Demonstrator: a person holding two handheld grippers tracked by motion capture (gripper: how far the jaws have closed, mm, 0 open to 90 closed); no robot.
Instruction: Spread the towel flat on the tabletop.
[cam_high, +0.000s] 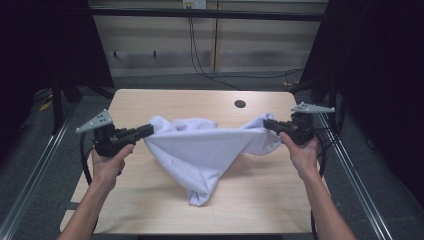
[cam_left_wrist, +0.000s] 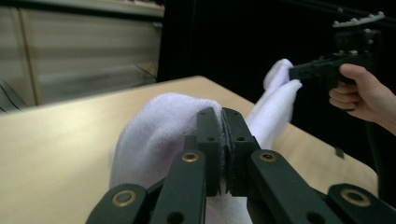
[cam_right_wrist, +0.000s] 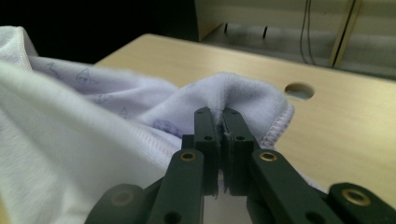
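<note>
Left tool (cam_high: 150, 130) is clamped on one corner of a white cloth (cam_high: 205, 150), jaws pressed together with fabric pinched between them, as seen close up in the left gripper view (cam_left_wrist: 223, 116). Right tool (cam_high: 267, 124) is clamped on the opposite corner, jaws likewise closed on a bunched fold with a stitched hem just beside them (cam_right_wrist: 219, 116). Cloth is held stretched between the two tools above the bench (cam_high: 165, 102), upper edge sagging slightly, middle hanging down to a point whose tip is rested on the bench near its front edge. Faint small printed figures are seen on the cloth (cam_right_wrist: 93, 107) in the right gripper view. Each tool is gripped by a hand: left hand (cam_high: 107, 162), right hand (cam_high: 300, 150). A grey three-cornered plate is carried on top of each tool. A round hole (cam_high: 240, 104) is seen in the bench top behind the cloth, well apart from it. No containers are seen on the bench.
</note>
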